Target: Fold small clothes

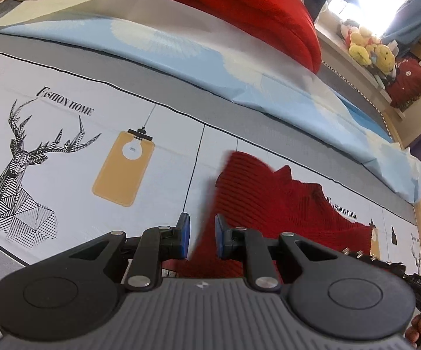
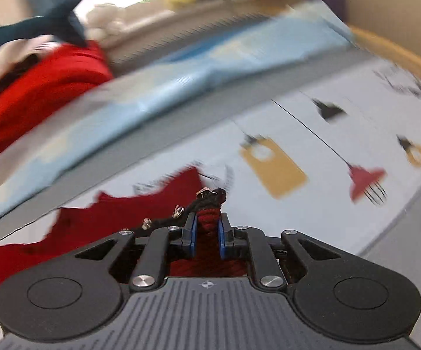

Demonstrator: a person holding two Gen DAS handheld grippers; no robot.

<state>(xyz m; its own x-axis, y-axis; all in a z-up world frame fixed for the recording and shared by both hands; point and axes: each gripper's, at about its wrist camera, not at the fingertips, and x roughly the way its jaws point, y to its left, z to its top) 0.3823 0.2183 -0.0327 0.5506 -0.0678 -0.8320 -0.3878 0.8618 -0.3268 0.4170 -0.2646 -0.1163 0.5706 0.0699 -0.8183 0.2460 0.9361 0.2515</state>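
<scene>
Left wrist view: the printed white bedsheet (image 1: 73, 145) carries the words "FASHION HOME" above a black line-drawn geometric deer head (image 1: 20, 169), with a yellow hanging lamp print (image 1: 124, 169) beside it; the same words show again farther right, partly covered by the small red ribbed knit garment (image 1: 271, 198). That garment lies on the sheet, and an edge of it rises between the blue pads of the left gripper (image 1: 202, 234), whose jaws stand apart with a gap on either side of the cloth. Beyond lie a folded light blue cloth (image 1: 210, 58), a big red knitted blanket (image 1: 254, 8), and yellow plush toys (image 1: 370, 49) on a ledge.

Right wrist view, blurred: the right gripper (image 2: 207, 234) is clamped on a bunched red fold of the garment (image 2: 108, 218), whose black trim with small metal fittings (image 2: 181, 215) runs just past the fingertips. A red lamp print (image 2: 365, 178) shows on the sheet (image 2: 327, 134); no writing is legible here.
</scene>
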